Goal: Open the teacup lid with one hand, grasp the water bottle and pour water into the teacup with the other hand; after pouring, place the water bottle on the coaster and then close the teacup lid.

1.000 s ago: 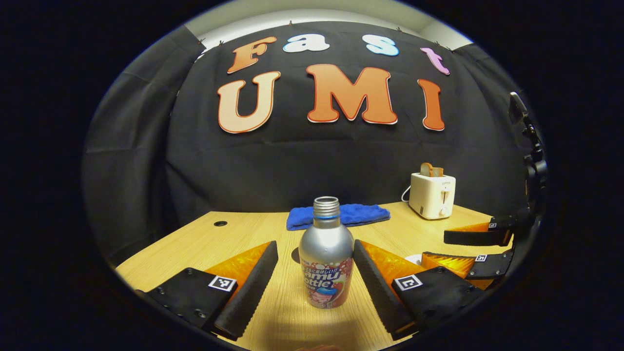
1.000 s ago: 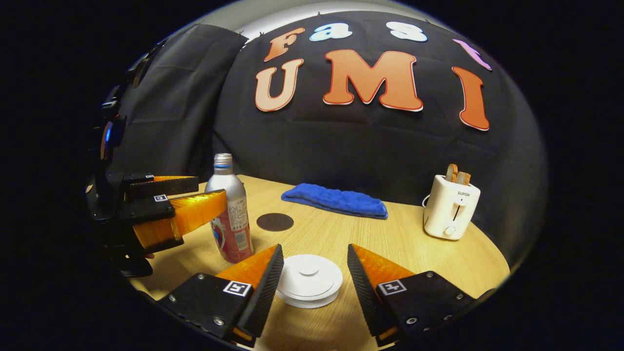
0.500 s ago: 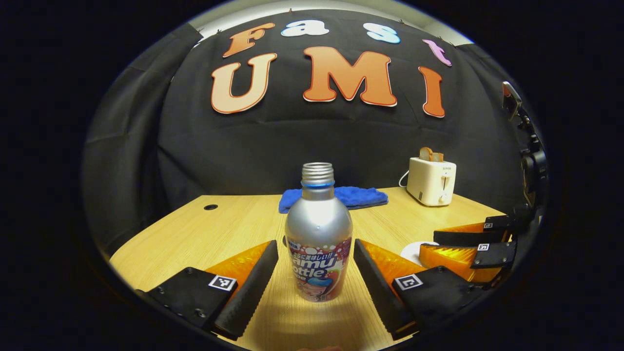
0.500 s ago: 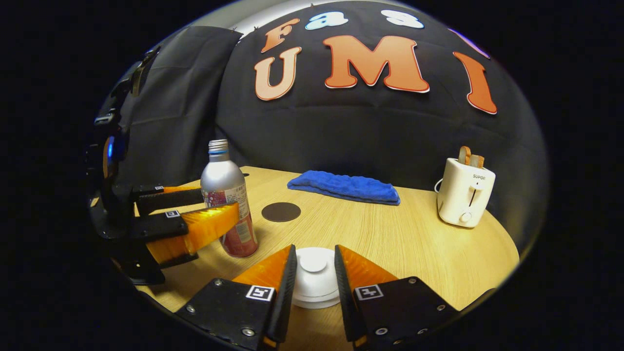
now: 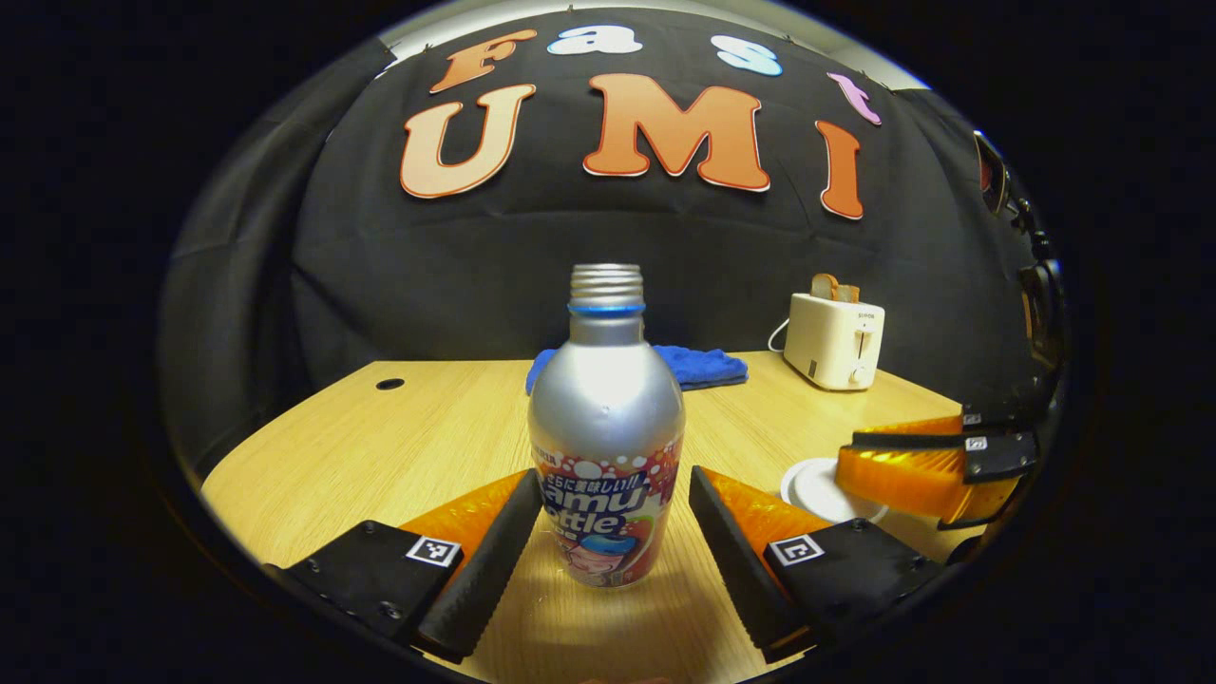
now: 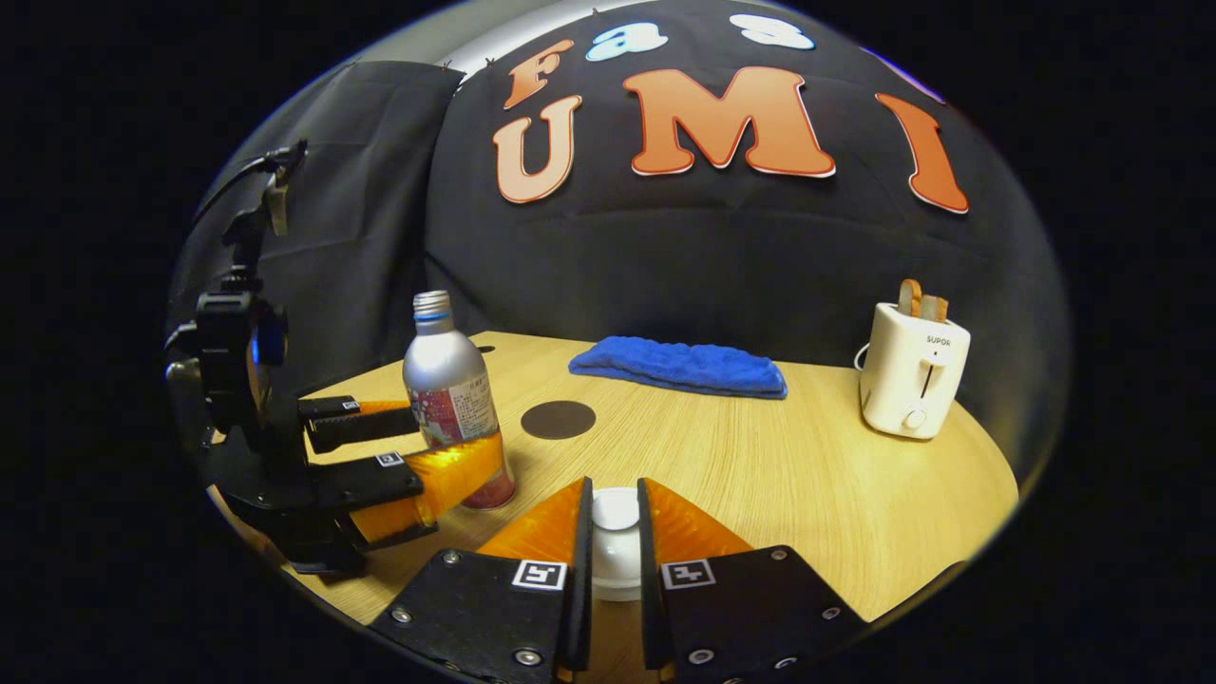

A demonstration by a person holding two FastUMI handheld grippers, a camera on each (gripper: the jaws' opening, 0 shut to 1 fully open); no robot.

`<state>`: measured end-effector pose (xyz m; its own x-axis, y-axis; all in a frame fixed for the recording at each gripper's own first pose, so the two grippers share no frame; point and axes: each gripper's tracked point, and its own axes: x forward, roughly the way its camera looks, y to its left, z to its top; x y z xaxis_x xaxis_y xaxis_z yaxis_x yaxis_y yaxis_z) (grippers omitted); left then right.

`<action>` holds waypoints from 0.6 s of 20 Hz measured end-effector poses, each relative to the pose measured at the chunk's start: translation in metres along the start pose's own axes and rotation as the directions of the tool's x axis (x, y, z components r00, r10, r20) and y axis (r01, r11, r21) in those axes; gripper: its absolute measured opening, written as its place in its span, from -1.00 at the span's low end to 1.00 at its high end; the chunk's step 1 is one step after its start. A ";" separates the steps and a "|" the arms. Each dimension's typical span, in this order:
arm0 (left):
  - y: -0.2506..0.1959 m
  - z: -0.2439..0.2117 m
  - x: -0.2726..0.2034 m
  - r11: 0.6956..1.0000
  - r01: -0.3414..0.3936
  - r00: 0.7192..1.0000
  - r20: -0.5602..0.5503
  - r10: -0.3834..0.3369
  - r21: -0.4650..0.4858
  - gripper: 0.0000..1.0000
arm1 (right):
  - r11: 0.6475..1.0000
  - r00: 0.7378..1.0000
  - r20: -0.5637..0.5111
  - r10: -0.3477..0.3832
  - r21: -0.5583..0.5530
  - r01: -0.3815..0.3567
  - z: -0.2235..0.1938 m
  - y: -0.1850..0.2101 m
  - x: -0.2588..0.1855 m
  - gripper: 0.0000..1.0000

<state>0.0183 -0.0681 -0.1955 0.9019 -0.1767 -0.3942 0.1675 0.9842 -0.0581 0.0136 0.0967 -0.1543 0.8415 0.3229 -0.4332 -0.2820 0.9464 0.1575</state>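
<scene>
The silver water bottle (image 5: 606, 427), uncapped and with a red label, stands upright on the wooden table. My left gripper (image 5: 613, 532) is open, one finger on each side of the bottle's lower body. From the right gripper view, the bottle (image 6: 451, 399) stands at the left with the left gripper (image 6: 418, 456) around it. My right gripper (image 6: 615, 513) is shut on the knob of the white teacup lid (image 6: 616, 565), which sits low on the table. In the left gripper view the lid (image 5: 815, 484) shows at the right under the right gripper (image 5: 912, 465). A dark round coaster (image 6: 558, 419) lies behind the bottle.
A folded blue cloth (image 6: 679, 366) lies near the table's back edge. A white toaster (image 6: 912, 370) with bread in it stands at the back right. The table has a small cable hole (image 5: 389, 384) at the back left.
My right gripper's fingers have closed in from wide open onto the lid's knob. My left gripper has moved forward, so the bottle now sits deeper between its open fingers.
</scene>
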 end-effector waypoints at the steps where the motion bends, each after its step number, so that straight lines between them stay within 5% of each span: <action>1: 0.001 -0.003 0.003 1.000 -0.002 1.000 -0.009 0.002 0.003 1.00 | 1.000 1.000 -0.011 0.007 0.005 -0.007 -0.002 0.001 -0.003 -0.56; 5: 0.006 0.000 0.007 1.000 -0.028 1.000 -0.003 0.028 0.001 0.94 | 1.000 1.000 0.020 -0.018 0.018 0.017 0.011 -0.010 -0.015 -0.56; 6: 0.006 -0.001 0.008 0.999 -0.031 0.999 -0.007 0.031 0.008 0.69 | 0.999 0.999 0.030 -0.029 0.015 0.028 0.015 -0.014 -0.018 -0.56; 12: 0.012 0.020 0.007 0.992 -0.055 0.998 0.028 0.052 0.110 0.59 | 0.995 0.993 0.064 -0.097 0.018 0.096 0.024 -0.038 -0.036 -0.57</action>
<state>0.0347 -0.0580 -0.1812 0.9202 -0.1253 -0.3708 0.1602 0.9850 0.0647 0.0054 0.0489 -0.1231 0.8926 0.2284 -0.3887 -0.1917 0.9726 0.1313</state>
